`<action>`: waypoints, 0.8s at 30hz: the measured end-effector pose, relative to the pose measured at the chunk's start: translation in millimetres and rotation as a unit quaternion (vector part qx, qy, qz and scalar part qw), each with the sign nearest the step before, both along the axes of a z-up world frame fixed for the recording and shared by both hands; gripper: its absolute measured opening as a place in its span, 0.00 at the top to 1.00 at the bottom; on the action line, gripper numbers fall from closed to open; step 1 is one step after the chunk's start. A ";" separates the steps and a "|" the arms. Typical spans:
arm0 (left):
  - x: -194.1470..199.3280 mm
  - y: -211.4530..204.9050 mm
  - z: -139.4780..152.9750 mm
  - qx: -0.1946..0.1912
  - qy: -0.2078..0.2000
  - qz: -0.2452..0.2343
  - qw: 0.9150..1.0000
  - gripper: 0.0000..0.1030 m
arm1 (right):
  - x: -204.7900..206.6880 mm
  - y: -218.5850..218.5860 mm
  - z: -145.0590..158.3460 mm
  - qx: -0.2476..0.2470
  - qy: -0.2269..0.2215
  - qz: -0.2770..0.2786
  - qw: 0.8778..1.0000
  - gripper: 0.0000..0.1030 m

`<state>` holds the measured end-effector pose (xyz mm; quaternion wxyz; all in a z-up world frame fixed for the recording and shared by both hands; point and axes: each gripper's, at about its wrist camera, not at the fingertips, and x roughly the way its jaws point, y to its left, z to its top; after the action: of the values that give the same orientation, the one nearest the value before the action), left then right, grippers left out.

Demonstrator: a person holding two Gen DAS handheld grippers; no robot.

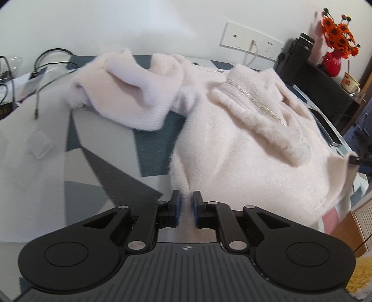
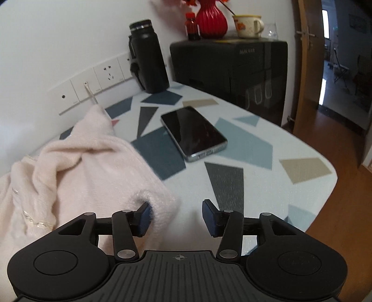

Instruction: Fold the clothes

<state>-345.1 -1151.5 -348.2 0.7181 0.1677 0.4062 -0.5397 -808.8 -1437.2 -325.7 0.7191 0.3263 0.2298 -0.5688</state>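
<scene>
Left tongs pinch the near hem of the pink sweater heaped on the patterned tabletop; right tongs spread wide, left pad touching its cuff beside the phone.

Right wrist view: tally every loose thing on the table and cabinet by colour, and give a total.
Pink: 1, the sweater
Black: 2, the flask and the phone
Red: 2, the vase and the small bottle
Cream: 1, the mug
Clear: 1, the glass
Total: 7
</scene>
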 end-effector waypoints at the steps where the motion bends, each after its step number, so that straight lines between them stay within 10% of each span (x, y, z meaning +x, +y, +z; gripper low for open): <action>1: 4.5 3.4 -1.4 -0.001 0.007 0.008 1.000 0.94 | 0.8 0.6 1.3 0.002 0.009 0.005 1.000 0.54; 7: 16.6 15.1 -4.9 -0.005 0.044 0.022 0.999 0.91 | 0.6 11.7 -8.0 0.039 0.061 0.012 0.997 0.47; 12: 13.9 20.9 -6.7 -0.008 0.053 0.021 0.998 0.61 | -6.9 15.8 -15.0 0.066 0.077 -0.028 0.994 0.46; 24: -6.3 -4.3 -19.6 0.014 0.026 -0.002 1.000 0.47 | -0.9 -8.6 1.5 -0.027 0.072 -0.034 0.996 0.43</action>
<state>-351.4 -1155.8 -367.8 0.7042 0.1642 0.4316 -0.5393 -809.7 -1445.8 -324.2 0.6892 0.2728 0.2542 -0.6212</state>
